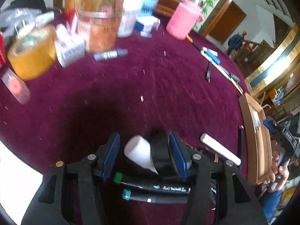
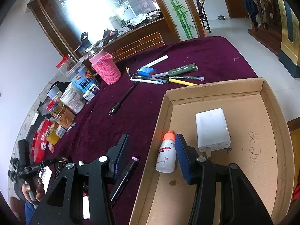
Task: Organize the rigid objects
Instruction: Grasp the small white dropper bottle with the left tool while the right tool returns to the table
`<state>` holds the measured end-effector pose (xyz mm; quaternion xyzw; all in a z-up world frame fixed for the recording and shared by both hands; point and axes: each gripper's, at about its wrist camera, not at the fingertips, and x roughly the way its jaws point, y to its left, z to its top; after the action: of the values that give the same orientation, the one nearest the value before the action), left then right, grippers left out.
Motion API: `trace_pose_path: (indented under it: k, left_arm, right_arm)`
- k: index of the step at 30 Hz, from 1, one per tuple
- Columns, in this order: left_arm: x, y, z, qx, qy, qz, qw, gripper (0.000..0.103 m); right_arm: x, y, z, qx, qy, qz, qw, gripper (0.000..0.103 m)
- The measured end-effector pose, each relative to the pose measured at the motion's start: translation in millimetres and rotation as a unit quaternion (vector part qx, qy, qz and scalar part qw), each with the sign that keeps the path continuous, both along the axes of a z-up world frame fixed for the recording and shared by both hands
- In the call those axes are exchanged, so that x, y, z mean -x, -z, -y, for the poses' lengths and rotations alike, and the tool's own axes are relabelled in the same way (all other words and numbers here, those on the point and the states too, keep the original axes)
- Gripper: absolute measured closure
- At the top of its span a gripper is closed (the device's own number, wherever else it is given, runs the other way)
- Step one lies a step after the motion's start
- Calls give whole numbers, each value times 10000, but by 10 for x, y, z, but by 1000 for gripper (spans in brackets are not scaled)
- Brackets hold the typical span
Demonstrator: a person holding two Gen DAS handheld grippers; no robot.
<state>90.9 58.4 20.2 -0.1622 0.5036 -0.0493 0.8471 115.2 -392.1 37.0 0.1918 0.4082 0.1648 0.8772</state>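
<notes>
Small bottle lying in the cardboard box, right gripper parted around it

The bottle (image 2: pixel 166 152) lies by the box (image 2: pixel 266 116) wall — beside a white charger (image 2: pixel 211 129); right gripper (image 2: pixel 150 150) straddles it, jaws clear. Left gripper (image 1: pixel 144 150), half open, holds a black-and-white tube (image 1: pixel 148 155) above the maroon cloth (image 1: pixel 150 78).

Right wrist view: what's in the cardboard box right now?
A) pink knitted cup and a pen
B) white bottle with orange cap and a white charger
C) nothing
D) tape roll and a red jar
B: the box holds a white bottle with an orange cap lying by its left wall and a white charger beside it; the pink cup and the pens sit out on the cloth.
</notes>
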Motion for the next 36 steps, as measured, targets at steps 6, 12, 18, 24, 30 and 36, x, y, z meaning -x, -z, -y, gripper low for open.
trace_pose_path:
  k: [6,12,18,24,30,36]
  left_arm:
    - [280,7,288,-31,617,-48,9981,49]
    - [780,-116,660,-117,1769,-43,9842,50]
    - [1126,-314,684,-814,2167,304,9724,49]
    - [1067,-272,647,-1755,2200,374,9588,49]
    - [849,-224,617,-1930,2389,358,9510,49]
    - [629,-30,694,-2178,2619,-5,9402,49]
  right_arm:
    - [-5,13,-3,-11,-7,-24,10000,58]
    - [22,-16,-39,11,-71,45,10000,58]
    - [19,-9,-10,-71,-17,35,10000,58]
    - [32,-23,-29,-68,-42,71,9999,58]
    - [35,-12,-29,-56,-50,32,10000,58]
    - [41,-23,-49,-44,-108,52,9999,58]
